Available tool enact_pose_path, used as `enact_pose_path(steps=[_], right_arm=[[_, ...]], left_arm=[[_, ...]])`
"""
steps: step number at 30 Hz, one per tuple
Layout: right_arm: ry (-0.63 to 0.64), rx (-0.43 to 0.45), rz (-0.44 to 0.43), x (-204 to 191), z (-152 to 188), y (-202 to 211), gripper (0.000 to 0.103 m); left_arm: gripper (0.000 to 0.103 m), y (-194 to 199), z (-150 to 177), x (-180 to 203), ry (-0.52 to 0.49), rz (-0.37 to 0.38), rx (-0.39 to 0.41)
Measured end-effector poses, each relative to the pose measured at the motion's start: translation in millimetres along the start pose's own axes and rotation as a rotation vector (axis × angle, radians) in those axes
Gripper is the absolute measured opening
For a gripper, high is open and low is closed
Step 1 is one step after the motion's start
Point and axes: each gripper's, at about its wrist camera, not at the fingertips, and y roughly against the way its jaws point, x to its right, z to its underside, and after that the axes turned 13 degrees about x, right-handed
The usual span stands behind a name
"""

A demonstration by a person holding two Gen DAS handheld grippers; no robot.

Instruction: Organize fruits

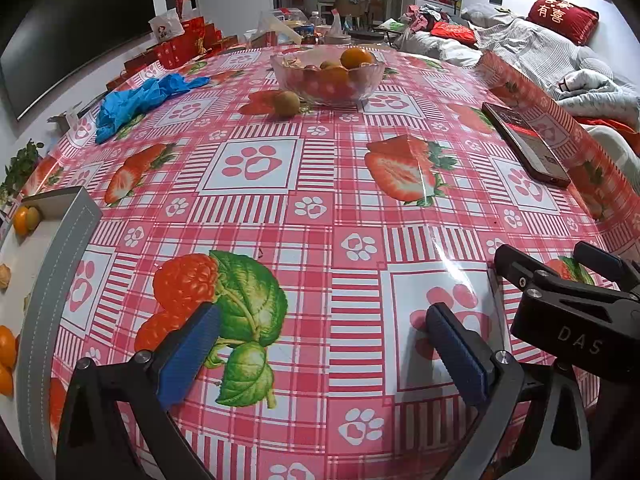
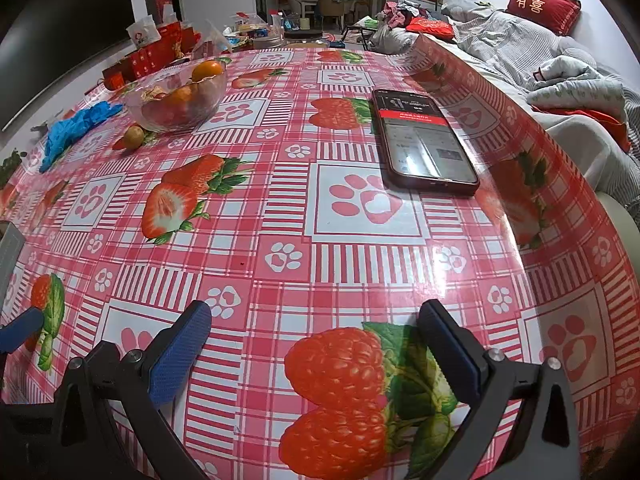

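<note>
Both jaws released, empty above tabletop point(image 1: 320, 216); right gripper point(image 1: 560, 280) marked "DAS"; red cushion point(image 1: 562, 18) lettering possibly "有喜".

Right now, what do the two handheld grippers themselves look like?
Both match: the left gripper and right gripper have black angular frames with silver screw heads, and each of the fingers carries a textured blue pad. In the left wrist view, the right gripper's black body shows "DAS" lettering. No cables or sleeves are visible.

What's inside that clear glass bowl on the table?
The clear glass bowl holds several oranges, one sitting on top, plus something crinkly and yellowish. Fruit lower down is blurred by the patterned glass, so no exact count.
</note>
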Motion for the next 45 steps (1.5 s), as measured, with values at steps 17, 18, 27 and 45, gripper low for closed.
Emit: enact_pose_path(steps=[17,18,27,45], right_arm=[[-0.024,-0.004,0.036,15.7,16.5,18.8,0.103],[-0.024,-0.003,0.038,15.7,16.6,18.8,0.103],[-0.024,-0.002,0.040,15.5,16.4,19.7,0.103],[-0.023,-0.002,0.040,15.4,16.3,19.1,0.103]], left_arm=[[0.103,0.8,-0.2,0.3,0.007,0.005,0.000],[0.103,0.8,-0.2,0.3,0.007,0.005,0.000],[0.103,0.7,-0.2,0.2,0.008,0.006,0.000],[0.103,1.2,-0.2,0.8,0.008,0.006,0.000]])
